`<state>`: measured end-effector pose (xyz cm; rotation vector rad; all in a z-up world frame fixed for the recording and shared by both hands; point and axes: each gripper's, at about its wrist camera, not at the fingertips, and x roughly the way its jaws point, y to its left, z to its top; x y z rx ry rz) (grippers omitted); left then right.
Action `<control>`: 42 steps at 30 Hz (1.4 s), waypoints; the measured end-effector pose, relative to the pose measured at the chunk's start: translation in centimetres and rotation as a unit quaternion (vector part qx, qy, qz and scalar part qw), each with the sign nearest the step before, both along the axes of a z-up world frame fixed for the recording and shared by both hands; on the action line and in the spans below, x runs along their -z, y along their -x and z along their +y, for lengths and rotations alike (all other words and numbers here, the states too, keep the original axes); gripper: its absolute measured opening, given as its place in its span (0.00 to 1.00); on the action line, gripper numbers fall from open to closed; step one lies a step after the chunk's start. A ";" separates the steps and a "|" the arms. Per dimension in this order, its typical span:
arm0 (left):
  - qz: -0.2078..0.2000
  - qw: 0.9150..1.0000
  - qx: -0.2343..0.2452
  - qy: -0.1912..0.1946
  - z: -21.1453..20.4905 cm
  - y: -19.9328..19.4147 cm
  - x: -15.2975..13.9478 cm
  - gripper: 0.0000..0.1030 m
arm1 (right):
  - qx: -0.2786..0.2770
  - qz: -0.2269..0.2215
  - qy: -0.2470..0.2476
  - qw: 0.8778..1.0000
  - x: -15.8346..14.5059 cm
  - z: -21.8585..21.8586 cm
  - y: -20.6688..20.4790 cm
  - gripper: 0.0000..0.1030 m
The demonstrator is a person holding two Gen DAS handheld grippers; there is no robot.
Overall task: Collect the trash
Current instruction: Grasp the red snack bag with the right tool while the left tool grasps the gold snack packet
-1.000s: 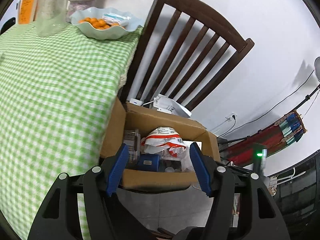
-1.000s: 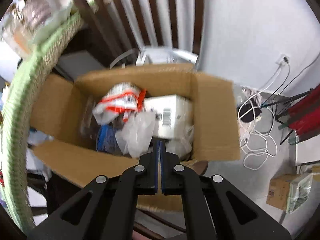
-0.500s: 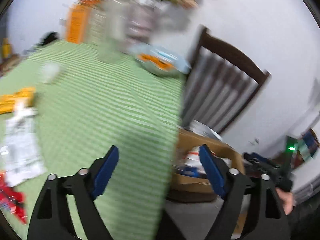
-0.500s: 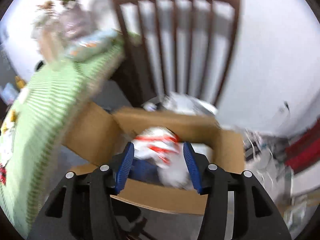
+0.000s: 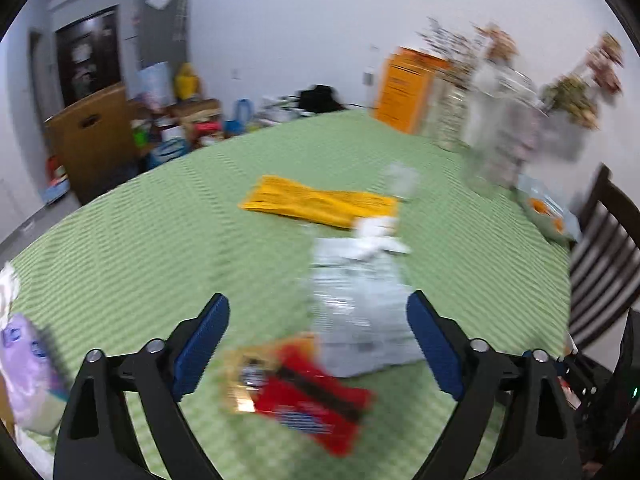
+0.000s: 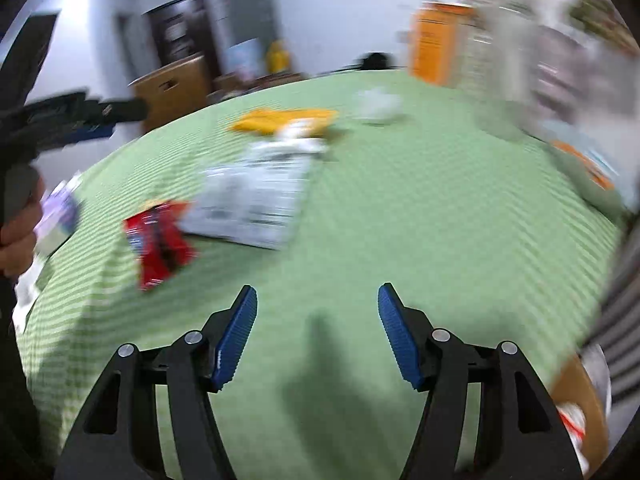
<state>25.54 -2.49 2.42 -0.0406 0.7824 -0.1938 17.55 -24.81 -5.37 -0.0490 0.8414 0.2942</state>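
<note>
Both hand-held grippers swung from box to table (image 5: 140, 248), left (image 5: 318, 344) & right (image 6: 318, 334) wide open, empty, wrappers blurry.

- Print on the red foil wrapper (image 5: 304, 396) is blurred, unreadable.
- Brown cardboard box (image 6: 576, 396) is cut by the frame edge.
- Glass vases (image 5: 496, 128) are smeared.

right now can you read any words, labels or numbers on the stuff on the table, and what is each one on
None can be read; both views are motion-blurred.
Red wrapper: blue and white print, smeared.
Silver-white packet: grey lines of print, illegible.
Yellow packet: faint rows of print, illegible.
Orange box: dark lines of text, too blurred.
Purple packet: blue marks, unreadable.
</note>
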 end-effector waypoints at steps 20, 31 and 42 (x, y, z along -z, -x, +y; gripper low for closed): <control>0.057 0.997 -0.040 0.033 11.3 -3.8 4.5 0.88 | -0.108 0.047 0.067 0.991 3.4 15.8 -5.1 0.46; 0.080 0.983 0.108 -0.128 3.4 -0.7 8.9 0.88 | 0.035 -0.003 0.027 0.999 -1.1 2.1 -3.4 0.46; 0.093 0.946 0.237 -0.199 1.9 -0.8 10.6 0.90 | 0.105 -0.014 0.000 0.994 -1.3 -6.5 0.1 0.46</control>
